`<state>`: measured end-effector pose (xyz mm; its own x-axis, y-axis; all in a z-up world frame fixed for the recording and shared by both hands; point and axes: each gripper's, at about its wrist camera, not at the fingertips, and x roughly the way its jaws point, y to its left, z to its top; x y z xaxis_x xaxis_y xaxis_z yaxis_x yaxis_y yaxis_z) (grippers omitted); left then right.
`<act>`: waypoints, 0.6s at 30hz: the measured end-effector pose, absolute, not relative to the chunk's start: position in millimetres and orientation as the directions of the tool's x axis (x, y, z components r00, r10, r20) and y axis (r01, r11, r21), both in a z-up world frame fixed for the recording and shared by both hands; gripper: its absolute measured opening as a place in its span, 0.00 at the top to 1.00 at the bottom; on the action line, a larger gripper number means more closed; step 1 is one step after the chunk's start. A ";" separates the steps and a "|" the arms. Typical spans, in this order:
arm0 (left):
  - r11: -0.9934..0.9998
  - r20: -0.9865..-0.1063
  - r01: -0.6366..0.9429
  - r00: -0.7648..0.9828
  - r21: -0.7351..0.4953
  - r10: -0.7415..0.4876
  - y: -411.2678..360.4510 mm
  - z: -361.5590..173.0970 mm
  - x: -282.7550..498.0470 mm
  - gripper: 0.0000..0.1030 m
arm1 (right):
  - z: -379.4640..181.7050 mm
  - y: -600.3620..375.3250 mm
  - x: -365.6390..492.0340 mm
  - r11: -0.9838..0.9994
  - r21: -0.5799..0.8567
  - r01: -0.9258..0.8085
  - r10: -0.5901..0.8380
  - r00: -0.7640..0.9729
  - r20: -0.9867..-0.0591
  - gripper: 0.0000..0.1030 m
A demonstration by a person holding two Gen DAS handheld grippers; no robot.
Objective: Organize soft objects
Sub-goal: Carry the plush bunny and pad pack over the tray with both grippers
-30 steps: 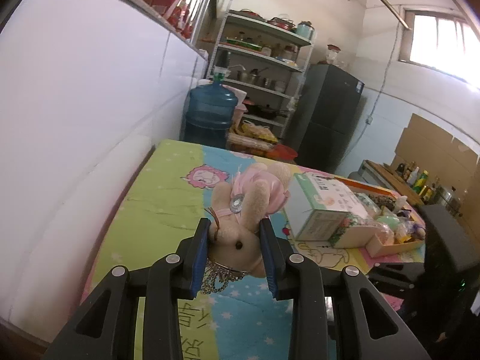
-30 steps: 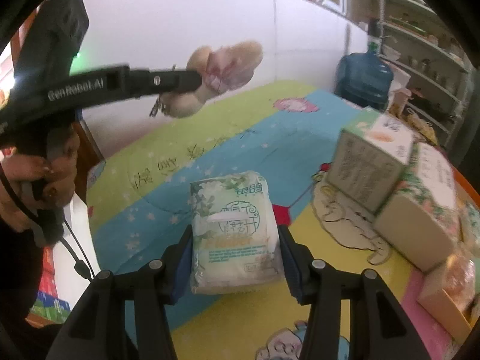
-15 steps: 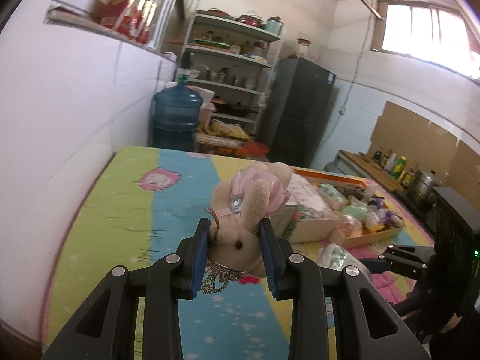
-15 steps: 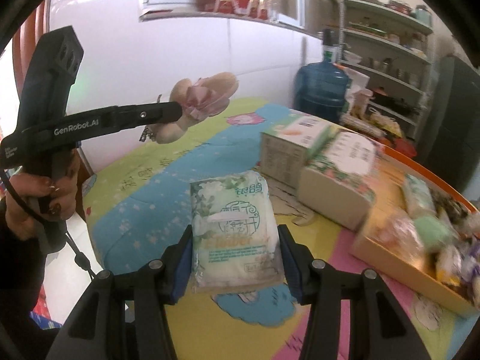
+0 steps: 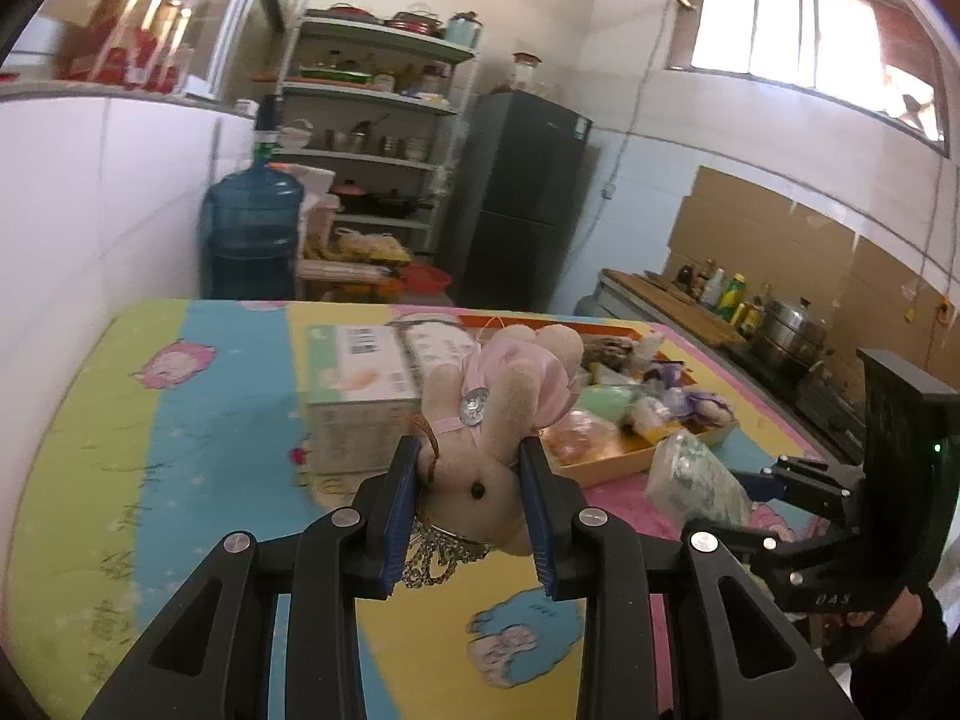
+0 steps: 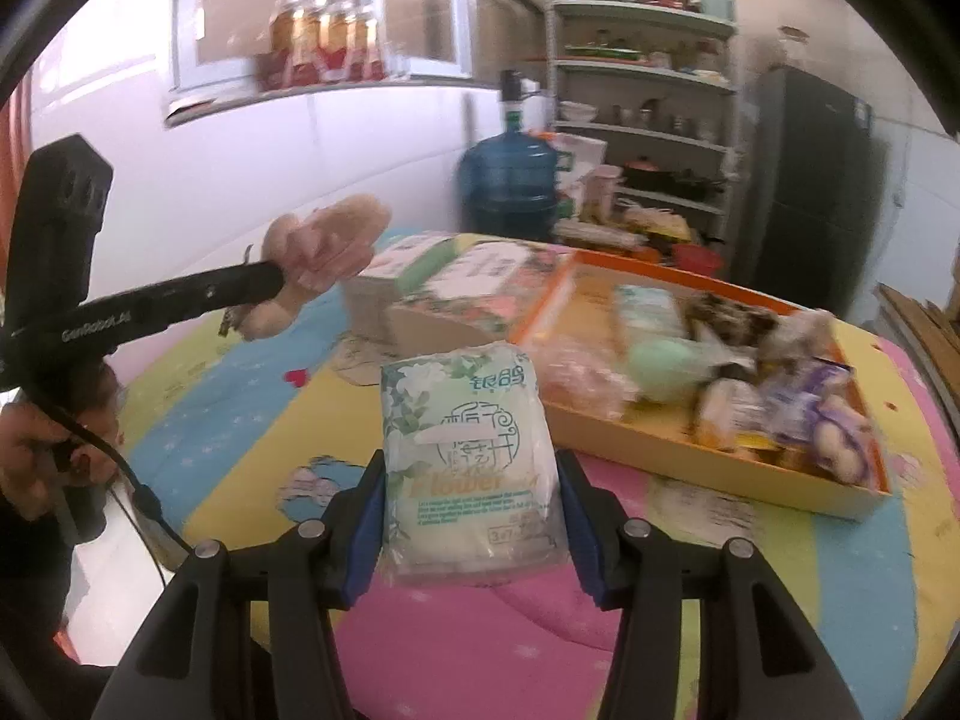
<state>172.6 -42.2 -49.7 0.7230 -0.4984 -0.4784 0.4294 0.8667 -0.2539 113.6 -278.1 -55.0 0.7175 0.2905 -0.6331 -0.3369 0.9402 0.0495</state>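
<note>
Clearly right claw (image 6: 471, 516) pinches tissue pack (image 6: 471, 456) printed "Flower"; left claw (image 5: 471, 504) pinches plush toy (image 5: 492, 420).

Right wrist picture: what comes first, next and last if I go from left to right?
Beige plush bunny in pink → white tissue pack with green flower print → orange tray full of soft things

Open tablecloth (image 6: 750, 630) lies bare in front. Two tissue boxes (image 6: 444, 294) and the crowded orange tray (image 6: 708, 456) block the far side, standing close together.
</note>
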 end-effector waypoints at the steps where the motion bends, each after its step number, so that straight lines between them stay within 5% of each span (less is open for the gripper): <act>1: 0.864 -0.478 0.436 0.719 -0.252 -0.503 -49.0 -49.0 171.9 0.68 | -54.4 -284.8 112.6 0.945 0.049 -0.324 0.281 0.724 -0.630 0.49; 18: 0.820 -0.494 0.531 0.666 -0.214 -0.560 -156.3 -42.0 196.7 0.67 | -42.1 -378.0 109.0 0.982 0.049 -0.180 0.176 0.805 -0.567 0.49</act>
